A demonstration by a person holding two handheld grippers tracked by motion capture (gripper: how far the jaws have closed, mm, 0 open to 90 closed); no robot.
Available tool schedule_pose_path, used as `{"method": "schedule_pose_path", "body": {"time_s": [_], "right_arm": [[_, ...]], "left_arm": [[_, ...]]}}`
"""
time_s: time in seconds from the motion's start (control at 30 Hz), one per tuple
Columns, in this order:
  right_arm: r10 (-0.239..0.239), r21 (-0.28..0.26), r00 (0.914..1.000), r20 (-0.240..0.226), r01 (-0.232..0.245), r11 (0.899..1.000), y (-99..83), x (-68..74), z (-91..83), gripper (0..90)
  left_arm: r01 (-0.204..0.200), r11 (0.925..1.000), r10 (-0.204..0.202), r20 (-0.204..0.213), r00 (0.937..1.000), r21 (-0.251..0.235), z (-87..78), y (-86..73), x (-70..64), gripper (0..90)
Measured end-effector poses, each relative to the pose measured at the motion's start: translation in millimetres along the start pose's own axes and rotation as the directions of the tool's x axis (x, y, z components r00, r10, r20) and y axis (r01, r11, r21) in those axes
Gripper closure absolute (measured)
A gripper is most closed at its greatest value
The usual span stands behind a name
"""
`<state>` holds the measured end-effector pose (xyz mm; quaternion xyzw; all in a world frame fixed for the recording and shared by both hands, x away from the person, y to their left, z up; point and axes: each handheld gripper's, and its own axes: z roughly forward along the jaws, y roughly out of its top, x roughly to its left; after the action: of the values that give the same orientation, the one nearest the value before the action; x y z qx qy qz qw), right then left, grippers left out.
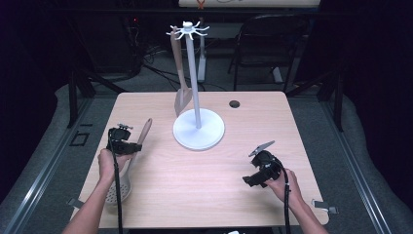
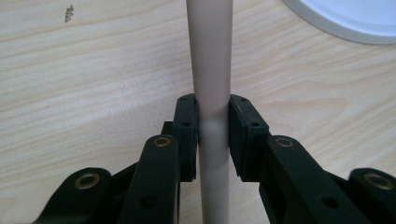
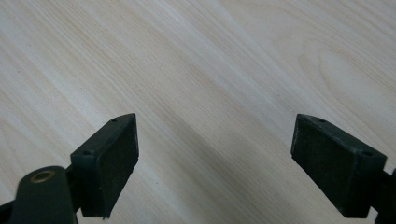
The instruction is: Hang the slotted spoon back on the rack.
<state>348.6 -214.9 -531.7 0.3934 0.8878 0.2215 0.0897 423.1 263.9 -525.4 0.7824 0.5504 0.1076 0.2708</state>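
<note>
Jaws of the left gripper [image 2: 212, 135] are seen clamped on the smooth beige handle of a skimmer [image 1: 127, 168], whose perforated bowl lies at the near table edge while its long axis runs away toward the white rack [image 1: 198, 129]. Well apart, the right gripper [image 3: 215, 158] is held wide open and empty over pale wood-grain table [image 1: 195, 190]. Beyond, a wooden spatula [image 1: 181, 90] hangs from the rack's hooked crown, judged the skimmer's destination.

right hand-held gripper [image 3: 215, 163] over bare light wood worktop [image 3: 210, 60], jaws spread wide apart, nothing between them. left jaw low at lower left with a brass rivet on its arm, right jaw at lower right edge. grain runs diagonally.
</note>
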Motion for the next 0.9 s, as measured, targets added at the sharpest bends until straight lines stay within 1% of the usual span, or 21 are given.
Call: {"method": "schedule_pose_path", "body": {"time_s": [0.2, 0.5, 0.67, 0.7, 0.77, 0.87, 0.9], "right_arm": [[0.003, -0.004, 1.0000, 0.001, -0.003, 1.000, 0.0, -0.1, 0.3, 14.6], [0.002, -0.003, 1.0000, 0.001, -0.002, 1.000, 0.1, 0.0, 0.5, 14.6], [0.012, -0.012, 0.9999, 0.001, -0.012, 1.000, -0.1, 0.7, 1.5, 14.6], [0.005, -0.004, 1.0000, 0.006, -0.005, 1.000, 0.1, 0.3, 1.4, 14.6], [0.006, -0.003, 1.0000, 0.003, -0.006, 1.000, 0.3, 0.6, 1.7, 14.6], [-0.011, -0.001, 0.9999, 0.001, 0.011, 1.000, 1.0, 0.5, 1.7, 14.5], [-0.010, 0.002, 0.9999, 0.001, 0.010, 1.000, 1.2, 1.0, 1.6, 14.5]], "left_arm": [[0.006, 0.9990, -0.005, 0.016, 0.9999, -0.043, -7.6, -0.8, -0.6, 74.4], [-0.031, 0.9945, 0.034, 0.023, 0.9992, -0.100, -16.6, 1.9, -8.2, 74.5], [-0.039, 0.9924, 0.043, 0.028, 0.9987, -0.117, -18.9, 2.3, -11.0, 74.5], [-0.039, 0.9918, 0.042, 0.028, 0.9987, -0.122, -19.4, 2.1, -11.4, 74.5], [-0.049, 0.9886, 0.054, 0.031, 0.9981, -0.143, -21.7, 1.7, -11.3, 74.5], [-0.044, 0.9817, 0.050, 0.031, 0.9982, -0.185, -25.6, 1.5, -12.5, 74.5], [-0.050, 0.9807, 0.056, 0.030, 0.9980, -0.189, -27.0, 1.8, -12.9, 74.4]]}}
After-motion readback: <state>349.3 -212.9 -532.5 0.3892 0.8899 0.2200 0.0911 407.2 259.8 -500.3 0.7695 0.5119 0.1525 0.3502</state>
